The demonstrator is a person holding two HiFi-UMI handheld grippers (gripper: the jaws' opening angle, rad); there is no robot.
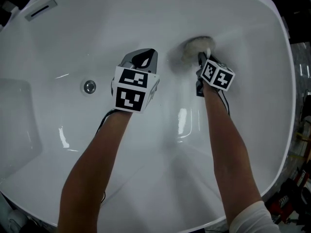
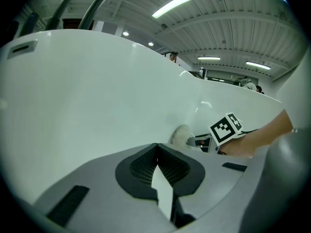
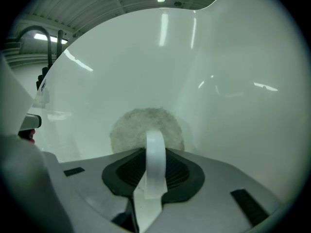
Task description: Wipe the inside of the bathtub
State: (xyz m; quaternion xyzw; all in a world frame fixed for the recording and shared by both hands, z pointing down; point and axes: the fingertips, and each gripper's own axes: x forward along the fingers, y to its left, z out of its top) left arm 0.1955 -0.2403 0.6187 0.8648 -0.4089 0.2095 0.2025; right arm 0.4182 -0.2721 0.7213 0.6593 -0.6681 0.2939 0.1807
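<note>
The round fluffy pad (image 3: 127, 130) looks soft and light, likely to squash flat against the slick far wall of the bathtub (image 1: 121, 23). The right gripper (image 3: 154, 176) is clamped on its white strap (image 3: 155, 152), the sensible hold. The left gripper (image 2: 158, 174) is closed and empty; only the right gripper view shows the strap, only the head view the drain (image 1: 89, 86).

From the head view, your right gripper (image 1: 200, 58) covers the near edge of the pad (image 1: 196, 46) — the rest shows blurred. In the right gripper view the jaws hide the pad's lower part. The bathtub (image 1: 146, 13) is cut off along the head view's top and left edges — figures (image 2: 173, 57) beyond its rim are too small to tell.
</note>
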